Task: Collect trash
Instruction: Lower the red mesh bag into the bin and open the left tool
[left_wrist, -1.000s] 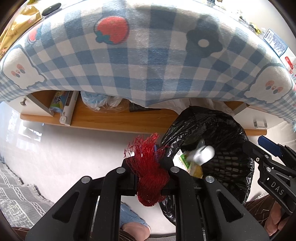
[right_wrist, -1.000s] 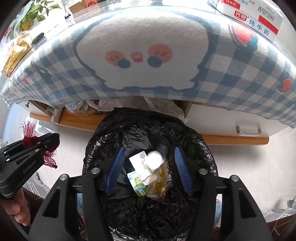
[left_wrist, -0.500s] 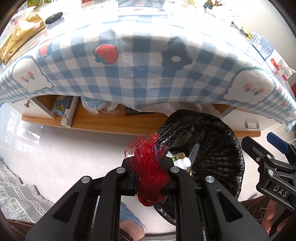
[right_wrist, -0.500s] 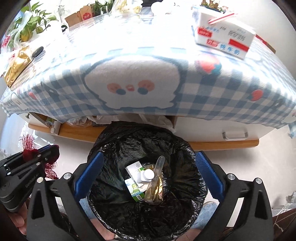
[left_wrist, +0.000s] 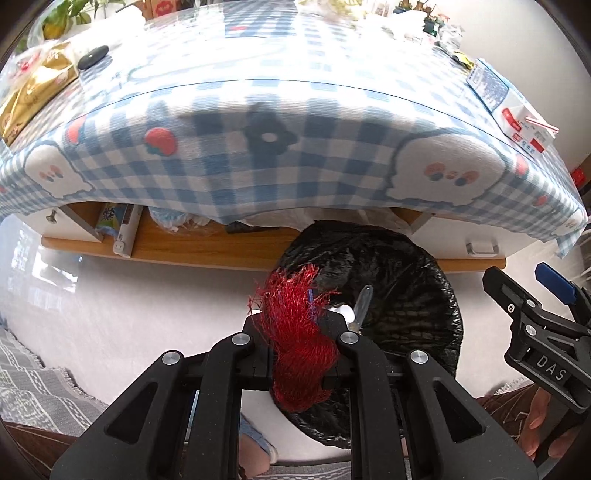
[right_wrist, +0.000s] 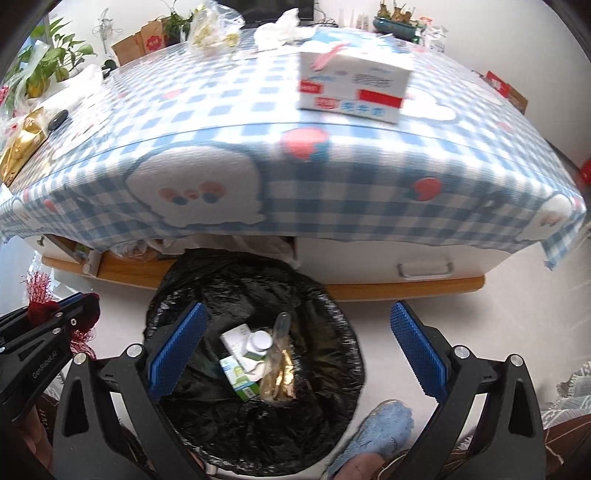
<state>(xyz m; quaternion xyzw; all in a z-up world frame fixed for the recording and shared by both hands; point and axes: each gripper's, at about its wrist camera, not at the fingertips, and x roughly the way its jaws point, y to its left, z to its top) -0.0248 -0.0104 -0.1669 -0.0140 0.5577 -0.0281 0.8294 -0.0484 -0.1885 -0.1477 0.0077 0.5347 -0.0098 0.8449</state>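
Observation:
My left gripper (left_wrist: 297, 332) is shut on a bundle of red mesh netting (left_wrist: 295, 350), held above the floor just left of the black-lined trash bin (left_wrist: 406, 295). The same netting (right_wrist: 37, 295) shows at the left edge of the right wrist view. My right gripper (right_wrist: 295, 343) stands wide open above the bin (right_wrist: 221, 280), with nothing between its blue pads (right_wrist: 177, 347). Inside the bin lie a white bottle (right_wrist: 258, 341), a green and white carton (right_wrist: 236, 376) and a gold wrapper (right_wrist: 280, 380).
A low table with a blue checked cloth (right_wrist: 295, 177) stands behind the bin. On it sit a milk carton box (right_wrist: 351, 85), a gold bag (left_wrist: 33, 88), plants and crumpled plastic. A wooden shelf (left_wrist: 203, 247) runs under it. A person's slipper (right_wrist: 380, 432) is beside the bin.
My right gripper opened wide and let the white bottle drop into the bin. Both grippers rose and drew back, so more of the tabletop shows. The red netting stayed clamped.

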